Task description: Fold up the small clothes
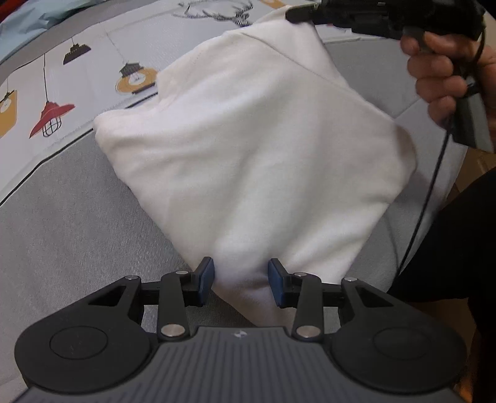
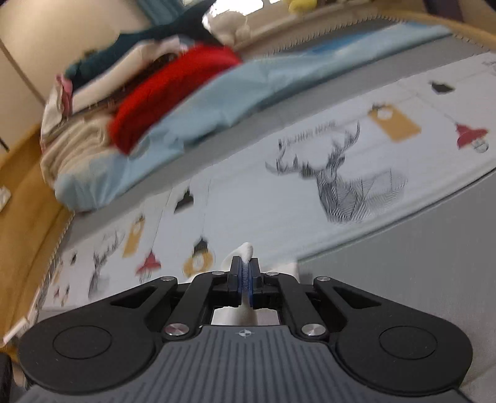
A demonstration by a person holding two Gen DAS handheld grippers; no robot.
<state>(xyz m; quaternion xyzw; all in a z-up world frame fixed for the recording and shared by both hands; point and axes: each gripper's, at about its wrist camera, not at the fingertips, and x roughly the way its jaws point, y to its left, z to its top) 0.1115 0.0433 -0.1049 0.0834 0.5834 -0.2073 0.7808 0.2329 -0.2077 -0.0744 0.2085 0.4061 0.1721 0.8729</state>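
Left tool half-open astride garment near corner, pads clear; right tool pinching far edge. Soft, light, floppy: grip corners.

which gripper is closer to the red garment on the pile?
Right. The right gripper, shut on the white garment, faces the red garment. The left gripper straddles the white garment's near corner.

Bed: a grey cover with a white printed band of deer and lamps.
Far end: a pale blue sheet beside piled laundry.
Frame: wooden edge.
Wall: beige.
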